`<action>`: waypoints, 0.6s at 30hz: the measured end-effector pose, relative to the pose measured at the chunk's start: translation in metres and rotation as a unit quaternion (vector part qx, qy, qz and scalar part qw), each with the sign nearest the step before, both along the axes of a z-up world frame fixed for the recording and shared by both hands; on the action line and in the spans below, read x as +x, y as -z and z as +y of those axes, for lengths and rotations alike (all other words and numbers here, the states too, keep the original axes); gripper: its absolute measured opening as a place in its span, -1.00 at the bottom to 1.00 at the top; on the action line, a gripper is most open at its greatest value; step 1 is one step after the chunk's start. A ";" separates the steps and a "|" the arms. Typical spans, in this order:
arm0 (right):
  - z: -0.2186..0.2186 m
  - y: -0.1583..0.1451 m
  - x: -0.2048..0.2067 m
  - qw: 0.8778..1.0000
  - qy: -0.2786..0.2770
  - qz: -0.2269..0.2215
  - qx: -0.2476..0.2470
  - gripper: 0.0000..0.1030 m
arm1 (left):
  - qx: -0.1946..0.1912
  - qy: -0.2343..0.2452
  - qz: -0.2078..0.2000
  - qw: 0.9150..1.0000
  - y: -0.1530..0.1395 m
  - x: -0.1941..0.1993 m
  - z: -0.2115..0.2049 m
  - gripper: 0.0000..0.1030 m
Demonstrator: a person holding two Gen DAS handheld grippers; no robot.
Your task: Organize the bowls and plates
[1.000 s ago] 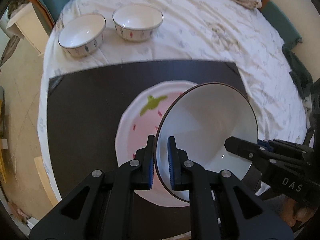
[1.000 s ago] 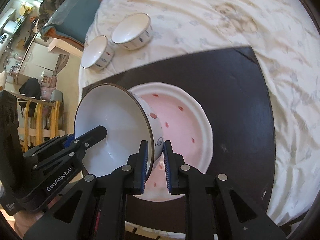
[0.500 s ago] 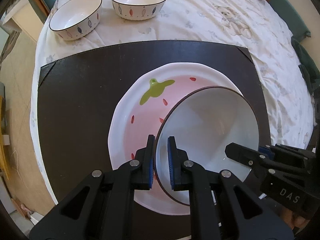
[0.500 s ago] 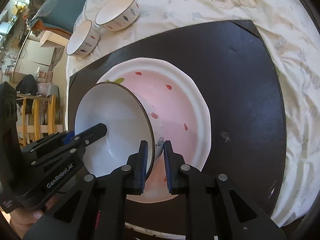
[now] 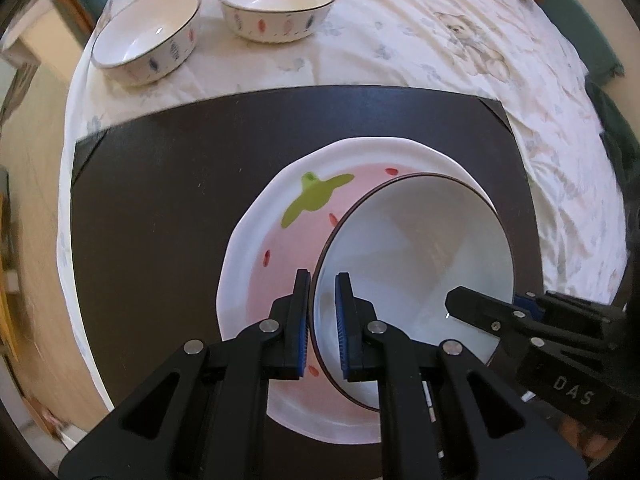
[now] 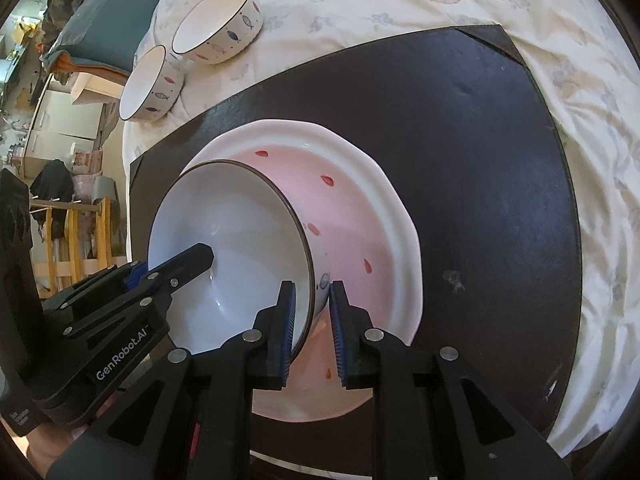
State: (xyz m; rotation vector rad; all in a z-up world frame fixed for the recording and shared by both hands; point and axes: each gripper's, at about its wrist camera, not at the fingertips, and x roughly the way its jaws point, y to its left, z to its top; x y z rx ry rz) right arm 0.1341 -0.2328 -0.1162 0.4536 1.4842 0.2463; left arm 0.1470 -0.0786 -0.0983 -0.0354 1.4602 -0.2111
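Observation:
A white bowl with a dark rim sits tilted inside the pink strawberry plate on the black mat. My left gripper is shut on the bowl's left rim, one finger inside and one outside. Across the bowl, my right gripper straddles the opposite rim. Its jaws are opening, and the bowl's wall still stands between the pads. Each view shows the other gripper's inner finger reaching into the bowl. The plate's near side is partly hidden by the bowl and fingers.
Two smaller white bowls with fish patterns stand side by side on the pale printed cloth beyond the mat's far left corner. The cloth's edge drops off to the floor at the left. A person's hand holds the left gripper.
Both grippers came down together with the bowl, which now lies lower in the plate and less steeply tilted. The right gripper's pads stand slightly wider apart.

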 end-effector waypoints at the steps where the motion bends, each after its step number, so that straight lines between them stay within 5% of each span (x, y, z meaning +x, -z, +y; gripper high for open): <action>1: 0.000 0.000 0.000 1.000 0.000 -0.002 0.001 -0.60 | -0.002 -0.001 0.001 1.000 0.000 0.001 -0.001 -0.82; 12: 0.000 0.001 0.001 1.000 -0.005 0.006 0.006 -0.59 | 0.008 0.017 -0.017 1.000 -0.010 -0.005 0.005 -0.78; 16: 0.001 0.002 0.002 1.000 -0.008 0.009 0.003 -0.59 | 0.037 0.020 -0.044 0.998 -0.021 -0.007 0.004 -0.22; 18: 0.004 0.001 0.001 1.000 -0.016 0.004 -0.006 -0.58 | 0.036 0.021 -0.048 0.998 -0.024 -0.007 0.005 -0.18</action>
